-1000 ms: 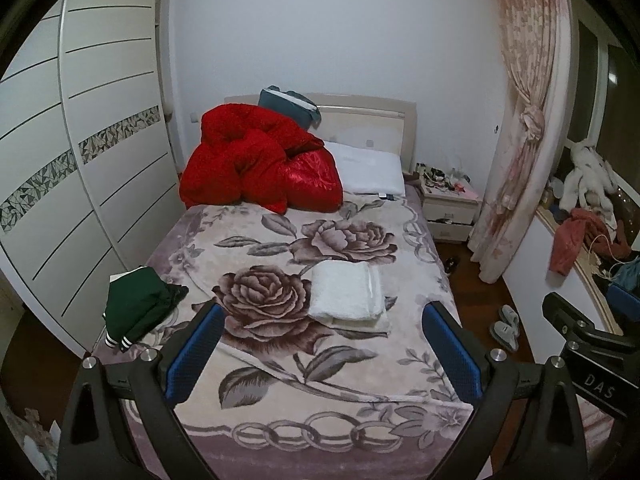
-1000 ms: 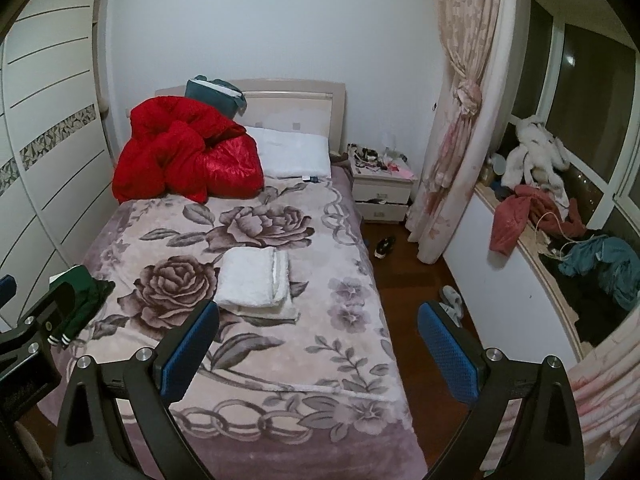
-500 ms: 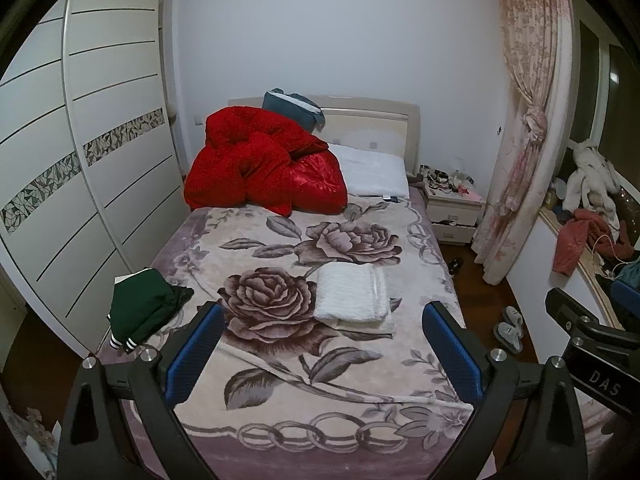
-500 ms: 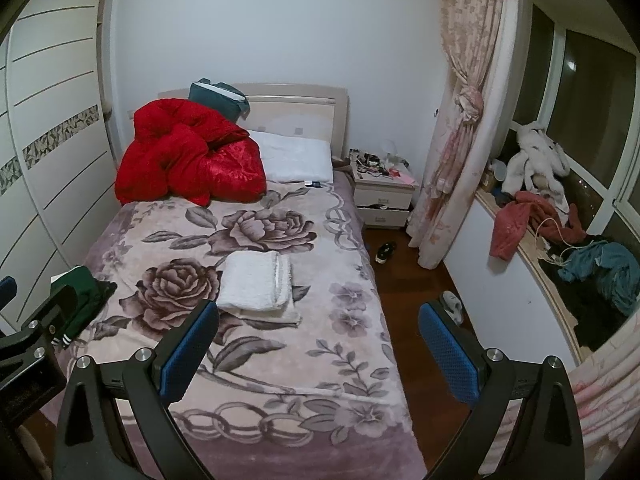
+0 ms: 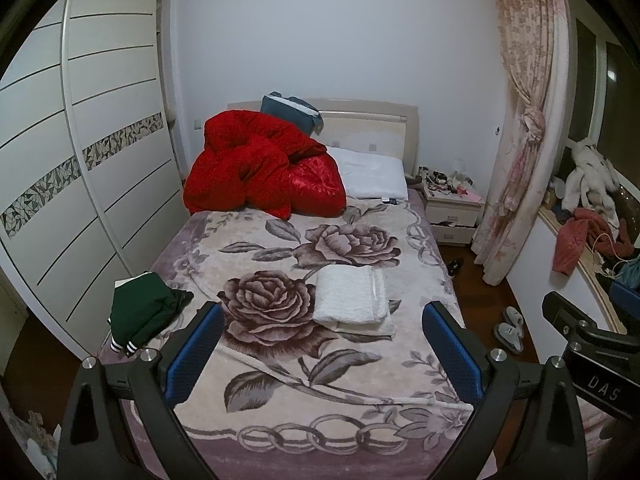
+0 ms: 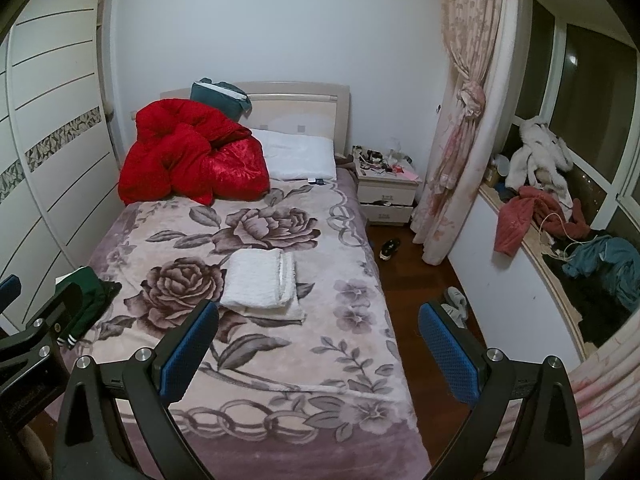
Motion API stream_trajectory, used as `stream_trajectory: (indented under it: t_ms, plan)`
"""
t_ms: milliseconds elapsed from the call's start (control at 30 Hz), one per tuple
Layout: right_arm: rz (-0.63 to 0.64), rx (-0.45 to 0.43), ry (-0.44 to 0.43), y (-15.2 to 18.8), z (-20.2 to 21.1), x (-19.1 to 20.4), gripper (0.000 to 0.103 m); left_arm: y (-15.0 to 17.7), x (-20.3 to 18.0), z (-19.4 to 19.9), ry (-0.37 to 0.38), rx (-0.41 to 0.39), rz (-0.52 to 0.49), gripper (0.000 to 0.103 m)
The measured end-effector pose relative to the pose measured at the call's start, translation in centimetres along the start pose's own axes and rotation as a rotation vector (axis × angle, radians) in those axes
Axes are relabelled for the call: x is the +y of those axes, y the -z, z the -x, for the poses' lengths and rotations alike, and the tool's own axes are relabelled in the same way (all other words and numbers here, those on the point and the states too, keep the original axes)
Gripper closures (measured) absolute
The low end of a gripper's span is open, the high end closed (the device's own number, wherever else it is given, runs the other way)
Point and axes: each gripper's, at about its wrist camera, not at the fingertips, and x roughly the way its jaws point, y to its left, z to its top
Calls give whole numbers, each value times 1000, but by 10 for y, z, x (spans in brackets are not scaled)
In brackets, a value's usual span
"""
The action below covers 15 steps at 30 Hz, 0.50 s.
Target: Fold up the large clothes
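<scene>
A folded white garment (image 5: 351,295) lies on the rose-patterned blanket of the bed (image 5: 280,384); it also shows in the right wrist view (image 6: 260,284). A folded dark green garment (image 5: 140,312) lies at the bed's left edge and shows in the right wrist view (image 6: 90,300) too. My left gripper (image 5: 324,354) is open and empty, held above the foot of the bed. My right gripper (image 6: 320,350) is open and empty, over the bed's right foot corner. Both are well short of the clothes.
A red quilt (image 5: 260,172) and a white pillow (image 5: 372,176) lie at the headboard. A white wardrobe (image 5: 80,160) lines the left. A nightstand (image 6: 386,196), a curtain (image 6: 460,120), slippers (image 5: 510,326) and a cluttered window ledge (image 6: 560,240) are on the right.
Both grippers have drawn back and up a little from the bed, so the bed looks slightly farther. Nothing on the bed has moved.
</scene>
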Motion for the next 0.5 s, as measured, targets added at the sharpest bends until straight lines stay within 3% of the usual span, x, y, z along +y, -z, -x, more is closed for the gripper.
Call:
stream_trajectory:
  t_ms: [500]
  plan:
    - [0, -3, -5, -2, -3, -1, 2, -6, 0, 4, 0, -11, -6, 2]
